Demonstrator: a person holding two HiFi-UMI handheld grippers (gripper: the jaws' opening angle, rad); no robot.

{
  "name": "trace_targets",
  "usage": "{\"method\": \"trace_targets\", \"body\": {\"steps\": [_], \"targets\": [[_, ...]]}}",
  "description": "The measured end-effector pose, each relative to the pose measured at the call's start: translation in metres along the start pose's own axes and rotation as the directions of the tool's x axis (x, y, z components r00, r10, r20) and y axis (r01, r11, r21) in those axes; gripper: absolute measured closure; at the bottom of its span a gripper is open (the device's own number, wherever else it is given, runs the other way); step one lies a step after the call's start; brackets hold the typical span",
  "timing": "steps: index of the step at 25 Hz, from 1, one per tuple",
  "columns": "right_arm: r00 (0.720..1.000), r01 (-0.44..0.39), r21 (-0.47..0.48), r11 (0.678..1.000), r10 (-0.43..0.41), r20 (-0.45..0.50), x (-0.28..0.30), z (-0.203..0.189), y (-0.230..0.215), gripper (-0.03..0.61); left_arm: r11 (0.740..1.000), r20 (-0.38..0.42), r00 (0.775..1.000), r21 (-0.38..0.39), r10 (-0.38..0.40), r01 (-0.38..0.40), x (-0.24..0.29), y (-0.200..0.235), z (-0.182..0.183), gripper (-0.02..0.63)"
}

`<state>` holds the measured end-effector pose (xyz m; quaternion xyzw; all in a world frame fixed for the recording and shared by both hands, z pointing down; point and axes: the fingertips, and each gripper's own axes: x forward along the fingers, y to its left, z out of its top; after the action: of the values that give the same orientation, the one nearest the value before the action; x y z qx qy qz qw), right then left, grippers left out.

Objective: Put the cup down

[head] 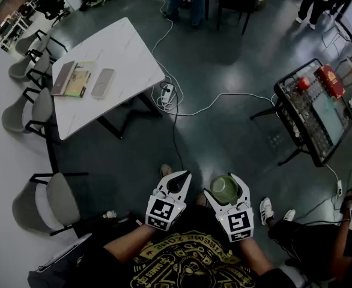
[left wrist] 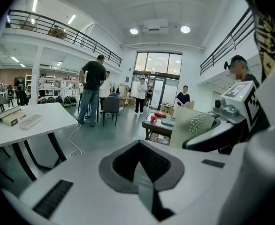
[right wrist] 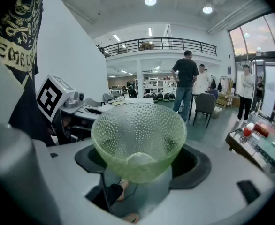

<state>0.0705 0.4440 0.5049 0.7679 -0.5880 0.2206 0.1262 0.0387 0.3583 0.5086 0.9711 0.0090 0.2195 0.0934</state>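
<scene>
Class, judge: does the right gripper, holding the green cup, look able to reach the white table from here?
Probably not yet: the white table stands well off across the floor from the right gripper and its cup. Nothing tall blocks the way, so stepping closer should do.

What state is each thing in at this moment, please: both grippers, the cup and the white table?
Left gripper: shut, nothing between its jaws.
Right gripper: shut on the cup, jaws set wide.
Cup: green glass, empty, mouth up, held above the floor, not yet put down.
White table: standing, with books lying on it.
</scene>
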Motion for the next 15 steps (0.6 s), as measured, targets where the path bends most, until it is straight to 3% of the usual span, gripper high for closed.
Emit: {"method": "trace_targets", "body": {"steps": [15], "targets": [[1.000, -0.006, 0.005, 1.000, 0.006, 0.004, 0.005, 0.002, 0.019, 0.202, 1.000, 0.027, 1.000, -0.009, 0.014, -0.013, -0.019, 0.010, -0.005, 0.607]]}}
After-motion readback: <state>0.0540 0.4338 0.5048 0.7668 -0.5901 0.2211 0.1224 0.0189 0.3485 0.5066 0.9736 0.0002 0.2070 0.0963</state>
